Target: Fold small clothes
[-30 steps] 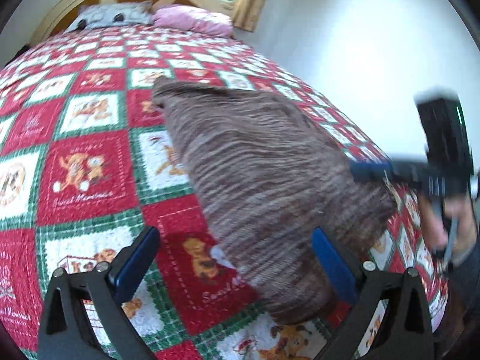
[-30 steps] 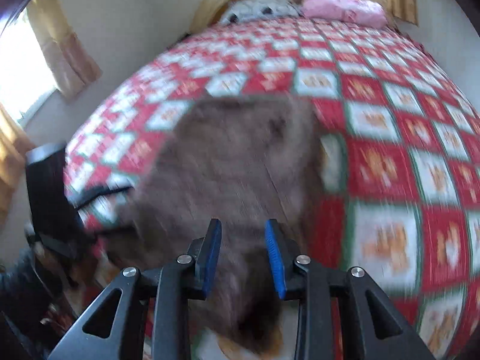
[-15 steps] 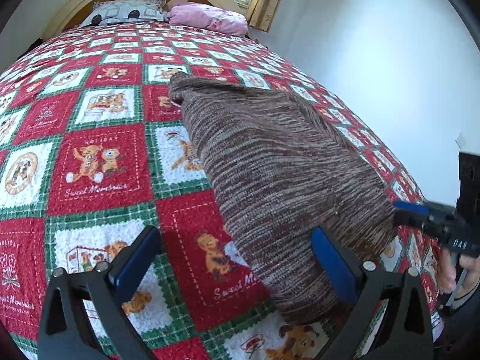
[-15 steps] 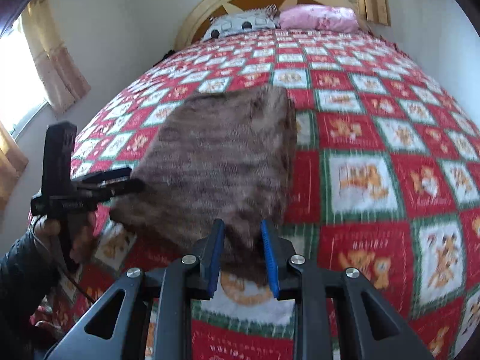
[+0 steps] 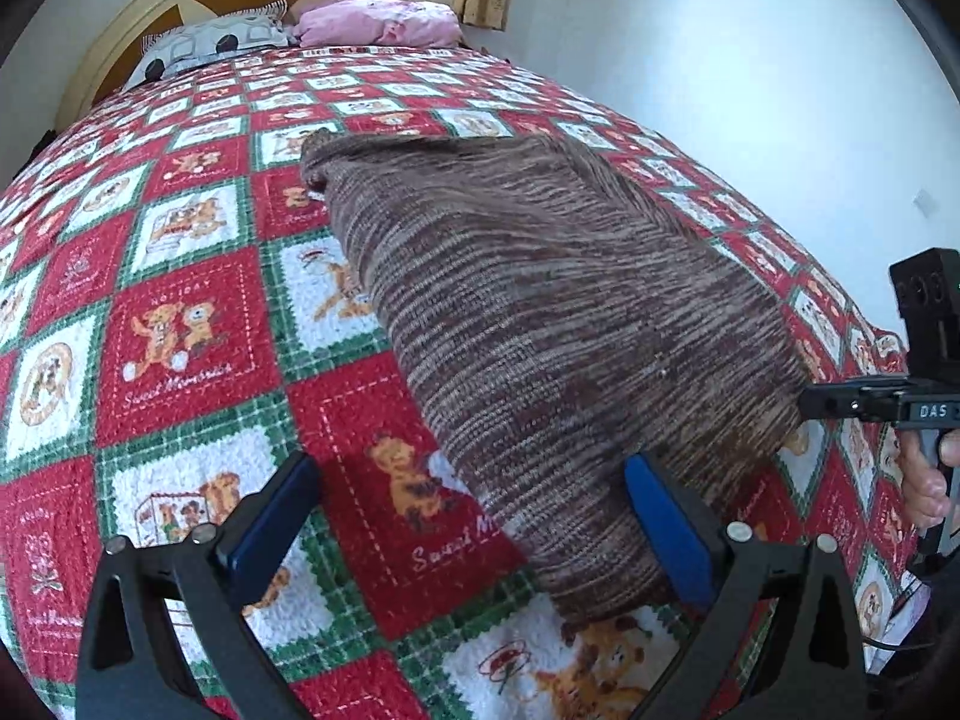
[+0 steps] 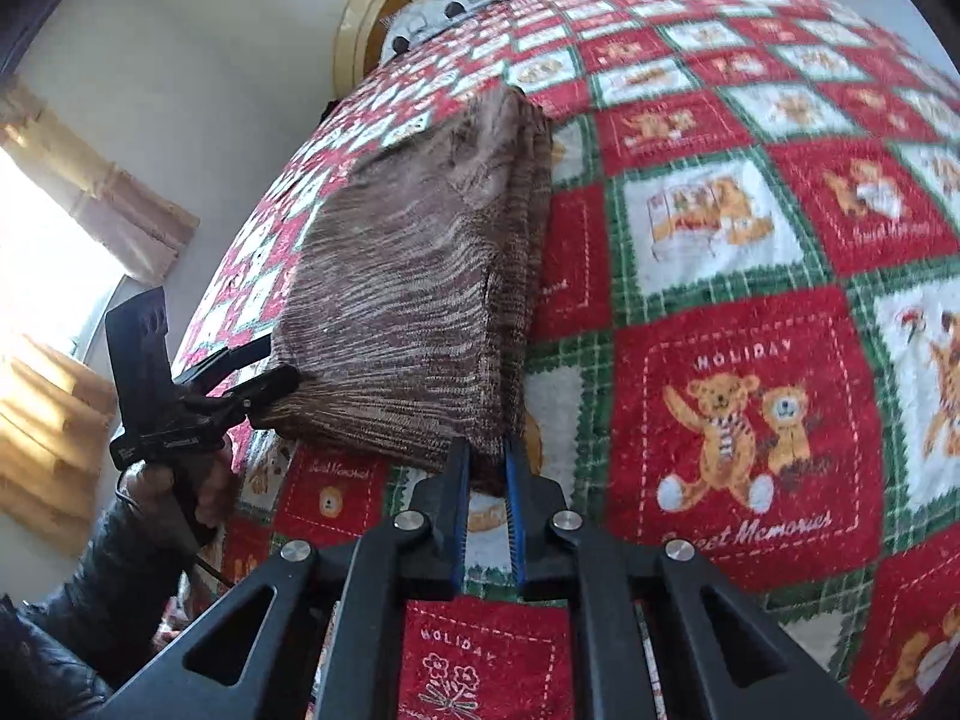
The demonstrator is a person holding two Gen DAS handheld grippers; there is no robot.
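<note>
1. On the left, the left gripper hung low over the patchwork blanket with its fingers spread wide and nothing between them. Its right finger lay just beside the near corner of the cloth. I could not tell whether it touched.
2. In the middle lay the brown knit garment. It was folded into a long, thick rectangle running from the foot of the bed up toward the pillows. From the right wrist view the layers showed stacked along one long edge, and the near end looked raised a little off the blanket.
3. On the right, the right gripper had its fingers drawn narrow, pinching the other near corner of the garment so the knit edge sat between the blue pads.
4. As I judged it, the folding was well along. The piece was already doubled lengthwise, and the step in hand was taking up the near end by both corners for a crosswise fold.
5. The next move seemed to call for the left gripper to close on its corner at the same height as the right. Then both would carry the near edge up and over toward the far end, keeping the stacked layers from sliding apart.
</note>
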